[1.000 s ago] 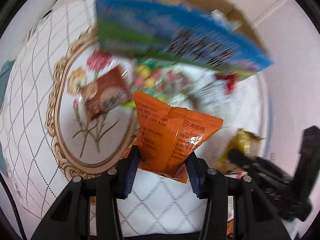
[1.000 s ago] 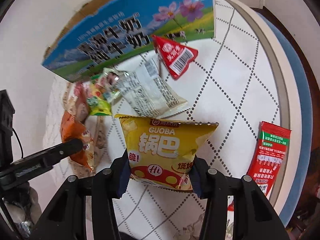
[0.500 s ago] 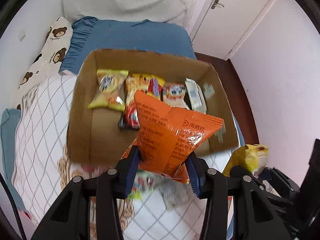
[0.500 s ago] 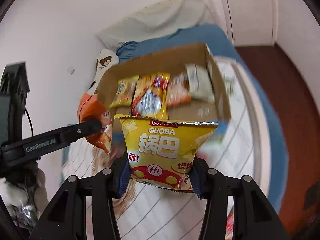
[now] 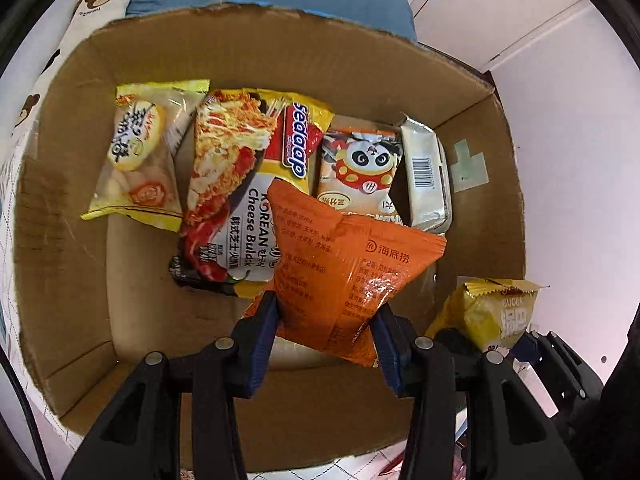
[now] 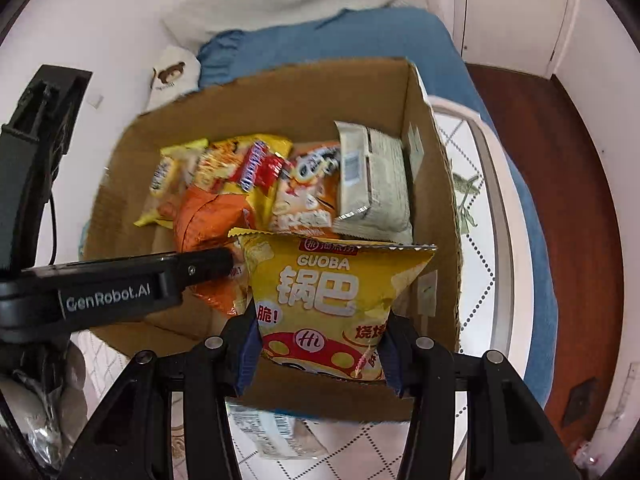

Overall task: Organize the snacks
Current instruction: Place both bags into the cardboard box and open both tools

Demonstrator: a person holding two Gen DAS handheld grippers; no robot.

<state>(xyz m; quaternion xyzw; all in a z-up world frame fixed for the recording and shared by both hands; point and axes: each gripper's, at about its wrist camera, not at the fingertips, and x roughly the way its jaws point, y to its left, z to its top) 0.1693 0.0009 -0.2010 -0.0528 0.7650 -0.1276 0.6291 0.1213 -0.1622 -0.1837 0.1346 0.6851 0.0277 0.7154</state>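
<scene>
My left gripper [image 5: 326,340] is shut on an orange snack packet [image 5: 344,276] and holds it over the open cardboard box [image 5: 60,240]. My right gripper [image 6: 320,354] is shut on a yellow GUOBA packet [image 6: 332,292] above the box's near wall [image 6: 444,216]. Inside the box lie a yellow snack bag [image 5: 140,152], a Sedaap noodle pack [image 5: 240,184], a panda packet [image 5: 360,168] and a silver pack [image 5: 428,172]. The left gripper arm [image 6: 120,288] and orange packet [image 6: 208,216] show in the right wrist view; the GUOBA packet [image 5: 496,312] shows at the left view's right edge.
The box stands on a round table with a white diamond-pattern cloth [image 6: 472,248]. A loose white snack packet [image 6: 276,432] lies on the cloth below the box. Behind are a blue bed [image 6: 340,44], a bear-print pillow [image 5: 92,4], white walls and a dark wooden floor [image 6: 560,160].
Both grippers rose from the table and moved forward over the box with their packets. The box interior now fills both views; the loose snacks on the cloth dropped out of sight.
</scene>
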